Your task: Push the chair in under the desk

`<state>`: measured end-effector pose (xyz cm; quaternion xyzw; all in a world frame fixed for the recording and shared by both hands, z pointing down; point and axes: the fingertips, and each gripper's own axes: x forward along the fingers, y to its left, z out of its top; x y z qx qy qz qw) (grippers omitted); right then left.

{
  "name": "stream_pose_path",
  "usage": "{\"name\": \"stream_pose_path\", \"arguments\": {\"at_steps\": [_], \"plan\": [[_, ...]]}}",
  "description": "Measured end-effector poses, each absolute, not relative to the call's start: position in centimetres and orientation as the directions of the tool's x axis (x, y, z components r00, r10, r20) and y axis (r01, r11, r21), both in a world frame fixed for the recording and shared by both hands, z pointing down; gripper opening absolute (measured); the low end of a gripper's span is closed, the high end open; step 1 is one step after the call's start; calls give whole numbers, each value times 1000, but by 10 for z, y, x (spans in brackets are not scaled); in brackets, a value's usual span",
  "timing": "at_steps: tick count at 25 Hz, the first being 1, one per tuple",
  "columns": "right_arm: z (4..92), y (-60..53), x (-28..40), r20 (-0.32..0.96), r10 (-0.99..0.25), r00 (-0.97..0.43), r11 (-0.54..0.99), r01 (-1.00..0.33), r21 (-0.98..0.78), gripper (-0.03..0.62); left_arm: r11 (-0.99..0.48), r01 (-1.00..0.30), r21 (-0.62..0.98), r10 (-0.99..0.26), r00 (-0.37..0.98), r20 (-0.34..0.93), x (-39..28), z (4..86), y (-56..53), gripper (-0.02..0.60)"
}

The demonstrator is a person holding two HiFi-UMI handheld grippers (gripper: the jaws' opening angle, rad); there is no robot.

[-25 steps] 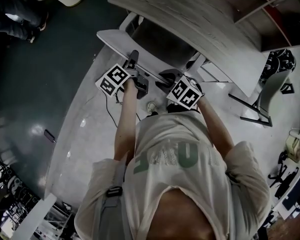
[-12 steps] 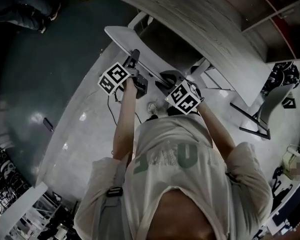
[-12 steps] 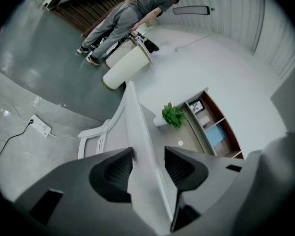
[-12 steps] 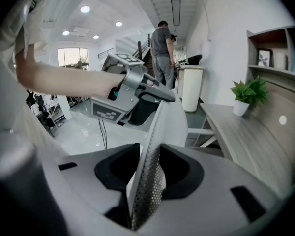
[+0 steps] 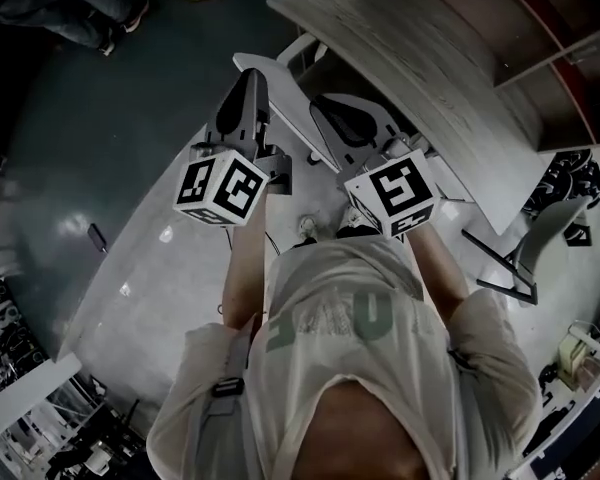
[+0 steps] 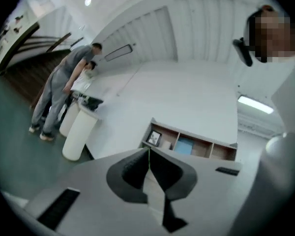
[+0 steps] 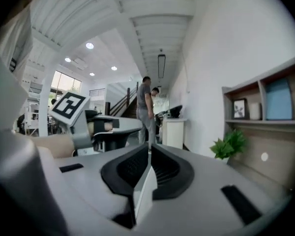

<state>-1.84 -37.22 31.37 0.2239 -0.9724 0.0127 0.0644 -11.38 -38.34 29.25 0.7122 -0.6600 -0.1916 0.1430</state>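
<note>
The white chair [image 5: 267,72] stands at the grey wooden desk [image 5: 420,68], its seat under the desk top and its backrest at the desk's near edge. Both grippers hang level above the backrest, apart from it. My left gripper [image 5: 244,96] [image 6: 148,152] has just been closing and its jaws are shut with nothing between them. My right gripper [image 5: 332,116] [image 7: 150,149] has closed likewise and is empty. The right gripper view shows the left gripper's marker cube [image 7: 69,107] off to its left.
A second chair [image 5: 540,198] stands right of the desk. A wall shelf [image 6: 191,144] [image 7: 265,107] and a small plant [image 7: 228,144] lie beyond the desk. A white bin [image 6: 78,132] and standing people [image 6: 64,87] are far left. A cable [image 5: 270,243] lies on the floor.
Both grippers have risen from the chair's backrest to well above it, and their jaws have closed. The left gripper has also rolled. The chair sits a little further up the picture.
</note>
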Motion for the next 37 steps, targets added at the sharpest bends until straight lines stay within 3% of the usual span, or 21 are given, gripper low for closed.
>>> {"name": "stream_pose_path", "arguments": {"at_steps": [4,9,15,37], "plan": [[242,-370,-5,-61,-524,-849,849,-527,39,28,-91,-977,192,-975,48,-216,-91,228,-357,14],[226,-361,24,-113,-590,-800,802,-597,38,21,-76,-997,26,-965,67,-255,-62,212,-328,14],[253,-360,40,-51,-645,-762,764,-642,-66,18,-63,-998,22,-977,57,-206,-57,227,-323,14],[264,-364,42,-28,-633,-773,774,-632,-51,18,-38,-999,-5,-978,38,-207,-65,219,-328,14]]}}
